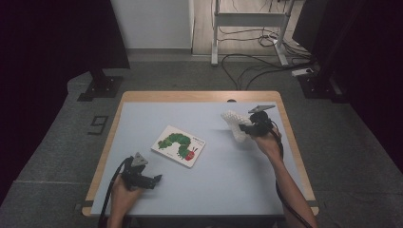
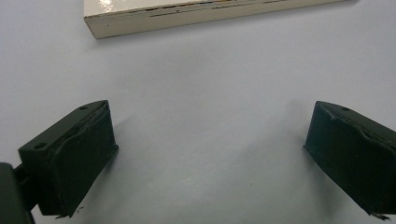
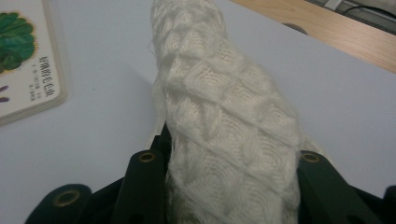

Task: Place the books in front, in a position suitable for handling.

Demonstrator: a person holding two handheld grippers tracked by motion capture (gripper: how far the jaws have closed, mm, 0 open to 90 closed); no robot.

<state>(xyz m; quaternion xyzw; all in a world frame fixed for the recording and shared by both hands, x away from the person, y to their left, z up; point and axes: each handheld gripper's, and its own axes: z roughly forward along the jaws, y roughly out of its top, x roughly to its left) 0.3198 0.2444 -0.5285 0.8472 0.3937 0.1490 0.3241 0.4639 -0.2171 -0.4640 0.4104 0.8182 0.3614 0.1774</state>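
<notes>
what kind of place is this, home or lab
Most likely a lab or recording room: dark curtains at the sides, loose cables on the carpeted floor, and a metal equipment stand behind the table.

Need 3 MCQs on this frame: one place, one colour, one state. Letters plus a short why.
1. Where does the book lie?
A. mid-table, between the two tools
B. on the floor
C. on the far wooden edge

2. What colour is the knitted item?
A. red
B. cream white
C. black

3. What state is the right tool in?
A. open over the book
B. shut on the knitted item
C. lying on the table, let go

Answers:
1 A: the high view shows it flat on the table between the left tool and the right tool.
2 B: the right gripper view shows cream-white knit.
3 B: that view has the jaws pressed on the knit's two sides.
</notes>
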